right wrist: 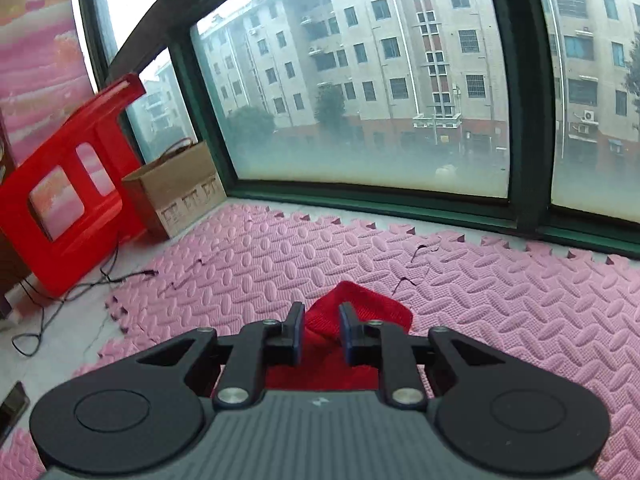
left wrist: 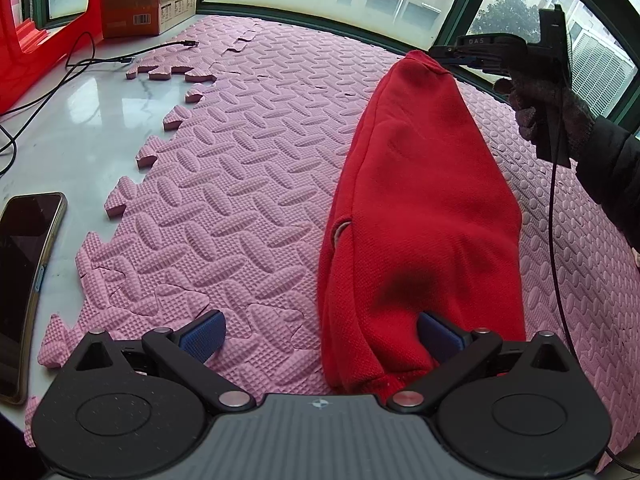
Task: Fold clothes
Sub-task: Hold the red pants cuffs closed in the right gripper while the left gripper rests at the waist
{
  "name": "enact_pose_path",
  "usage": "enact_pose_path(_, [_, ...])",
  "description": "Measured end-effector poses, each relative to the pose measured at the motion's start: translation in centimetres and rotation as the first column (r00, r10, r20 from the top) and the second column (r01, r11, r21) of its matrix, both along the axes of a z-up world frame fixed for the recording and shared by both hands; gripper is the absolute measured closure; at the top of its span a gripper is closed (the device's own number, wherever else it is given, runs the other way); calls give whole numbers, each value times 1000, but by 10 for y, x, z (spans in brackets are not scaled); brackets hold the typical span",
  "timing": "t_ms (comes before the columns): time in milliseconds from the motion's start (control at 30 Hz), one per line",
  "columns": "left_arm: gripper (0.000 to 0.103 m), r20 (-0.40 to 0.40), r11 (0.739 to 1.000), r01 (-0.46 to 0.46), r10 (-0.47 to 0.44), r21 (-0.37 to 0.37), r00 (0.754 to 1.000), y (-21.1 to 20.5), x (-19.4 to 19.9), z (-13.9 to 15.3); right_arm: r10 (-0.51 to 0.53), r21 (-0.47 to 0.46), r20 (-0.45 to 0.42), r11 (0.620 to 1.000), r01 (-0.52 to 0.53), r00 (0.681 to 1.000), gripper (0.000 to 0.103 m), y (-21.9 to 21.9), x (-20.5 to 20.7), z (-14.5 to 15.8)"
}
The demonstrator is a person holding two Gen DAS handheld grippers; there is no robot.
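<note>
— What's around me here?
— Pink foam mats cover most of a pale marble ledge before me; green-framed windows look onto grey apartment blocks.
— And to my left?
— A red plastic stool, a cardboard box, black cables, a phone. Soft daylight.

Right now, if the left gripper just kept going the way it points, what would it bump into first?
Most likely the pink foam mat: the left gripper tilts down toward it, jaws wide open. The red garment already brushes its right finger.
</note>
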State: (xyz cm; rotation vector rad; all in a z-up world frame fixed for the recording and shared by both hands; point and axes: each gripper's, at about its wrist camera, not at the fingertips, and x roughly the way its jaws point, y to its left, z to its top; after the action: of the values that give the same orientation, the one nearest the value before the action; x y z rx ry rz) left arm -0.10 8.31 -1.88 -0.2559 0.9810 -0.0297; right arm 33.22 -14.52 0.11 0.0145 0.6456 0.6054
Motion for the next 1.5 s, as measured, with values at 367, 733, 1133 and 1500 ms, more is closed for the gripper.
enact_pose_path(367, [0,2,1000,1,-1,-2,1000,0,-1,0,34,-149,-33,988,-39,999,85,35,2,-27])
enact_pose_path(733, [0,2,1000,0,0,-18,1000,0,-2,2,-83,82,-222,991,104,971,51,-41,17,-23])
enact_pose_path(1133, [0,-1,1000,15,-15,-6,1000,-3,-1,8,-97,133,-290,981,140,952,54,-37,25,-50])
enact_pose_path(1500, [0,-12,1000,9,-10,-21,1000,-1,0,5,-99,174,-326,971,163,940,59,-44,28,-51])
